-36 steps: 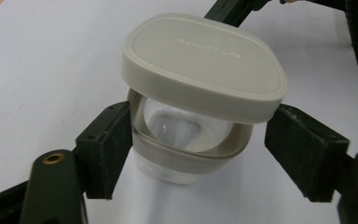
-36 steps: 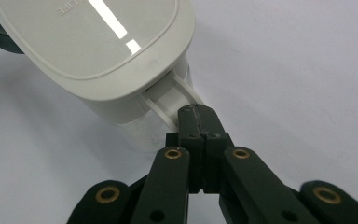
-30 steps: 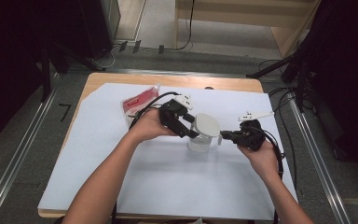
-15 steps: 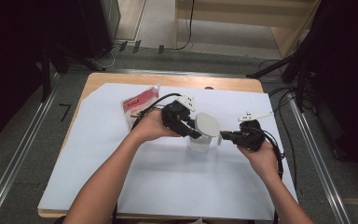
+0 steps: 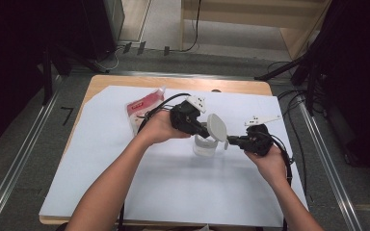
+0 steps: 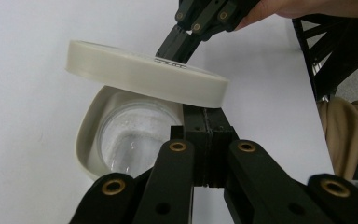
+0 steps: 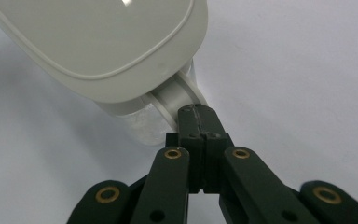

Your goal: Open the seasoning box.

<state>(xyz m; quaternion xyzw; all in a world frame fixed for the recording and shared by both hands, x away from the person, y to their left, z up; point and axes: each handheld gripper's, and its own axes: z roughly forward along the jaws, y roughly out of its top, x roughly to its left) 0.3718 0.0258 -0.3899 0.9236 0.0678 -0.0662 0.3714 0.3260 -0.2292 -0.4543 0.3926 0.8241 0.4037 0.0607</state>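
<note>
A small clear container (image 5: pixel 203 148) (image 6: pixel 130 135) with a white rim stands mid-table on the white sheet. Its white lid (image 5: pixel 217 127) (image 6: pixel 144 74) (image 7: pixel 98 42) is raised and tilted above it. My left gripper (image 5: pixel 206 131) (image 6: pixel 204 112) reaches in from the left. Its jaws have just closed together at the lid's near edge. Their tips are hidden under the lid, so nothing shows between them. My right gripper (image 5: pixel 231 141) (image 7: pixel 196 112) comes from the right, shut on a thin grey tab (image 7: pixel 175 95) at the container's rim. It also appears in the left gripper view (image 6: pixel 179 44).
A red-and-white packet (image 5: pixel 144 108) lies behind my left hand. The white sheet (image 5: pixel 173 192) covers most of the wooden table (image 5: pixel 173 83). Cables (image 5: pixel 289 159) trail off the right edge, and a brown cloth (image 6: pixel 349 135) lies beyond it.
The left gripper's jaws have closed at the lid's edge and the left hand has shifted slightly. The right hand and the container have stayed put.
</note>
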